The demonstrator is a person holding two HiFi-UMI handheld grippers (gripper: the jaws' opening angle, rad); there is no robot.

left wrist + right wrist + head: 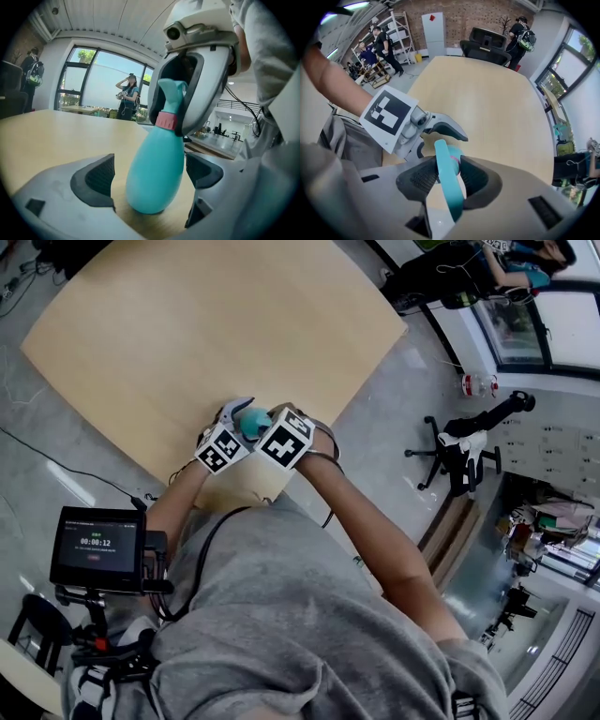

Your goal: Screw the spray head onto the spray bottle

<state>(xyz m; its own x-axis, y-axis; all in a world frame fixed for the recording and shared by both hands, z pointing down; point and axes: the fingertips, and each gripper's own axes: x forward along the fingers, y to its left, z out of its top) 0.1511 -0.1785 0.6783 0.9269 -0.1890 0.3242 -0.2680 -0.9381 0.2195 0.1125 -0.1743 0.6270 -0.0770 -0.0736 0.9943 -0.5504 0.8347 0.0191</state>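
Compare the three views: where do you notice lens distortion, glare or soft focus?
Head view: even light, mostly sharp, with the table edges bowed by the wide lens. Left gripper view: strong fisheye inside a dark round border, the window pale and washed out, the spray bottle fairly crisp. Right gripper view: the same round vignette, and the spray head close to the lens looks soft.

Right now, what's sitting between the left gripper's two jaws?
The teal spray bottle stands on the table inside the left gripper, touching neither pad. The left gripper view shows it.
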